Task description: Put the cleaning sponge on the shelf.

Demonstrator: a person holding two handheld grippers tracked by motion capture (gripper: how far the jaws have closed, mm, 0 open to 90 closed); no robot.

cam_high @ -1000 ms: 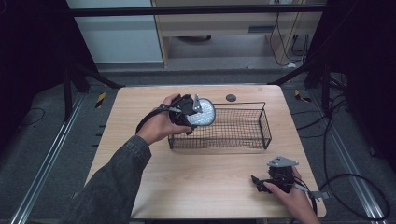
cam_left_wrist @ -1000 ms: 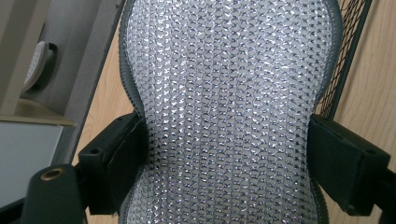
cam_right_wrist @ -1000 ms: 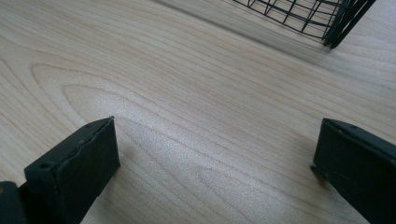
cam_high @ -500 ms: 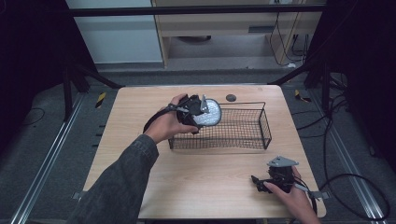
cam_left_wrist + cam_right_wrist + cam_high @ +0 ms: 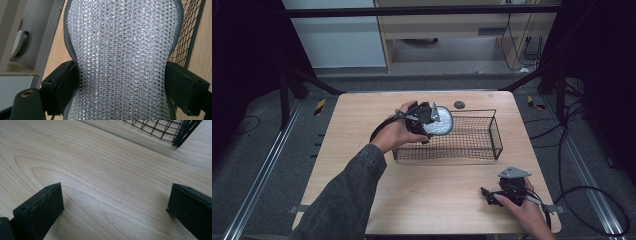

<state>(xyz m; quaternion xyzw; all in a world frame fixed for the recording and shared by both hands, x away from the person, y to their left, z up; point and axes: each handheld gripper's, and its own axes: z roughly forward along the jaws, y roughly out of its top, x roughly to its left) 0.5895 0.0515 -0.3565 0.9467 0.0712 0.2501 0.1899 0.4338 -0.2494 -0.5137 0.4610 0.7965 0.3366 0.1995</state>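
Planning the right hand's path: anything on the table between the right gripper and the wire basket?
No. The high view shows bare wooden table between the right gripper and the wire basket; the right gripper view agrees.

Dark denim sleeve (image 5: pixel 344 200) on left arm; black jaws, brass screw, grey three-cornered plate (image 5: pixel 513 172).

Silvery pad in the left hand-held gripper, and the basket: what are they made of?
Silvery pad: looks like a soft scrubbing pad, glittery metallic knit over grey edging; it pinches in where the left hand-held gripper squeezes it, so likely sponge-filled. Basket: thin wire mesh with a matte black coating, open grid showing the table through it.
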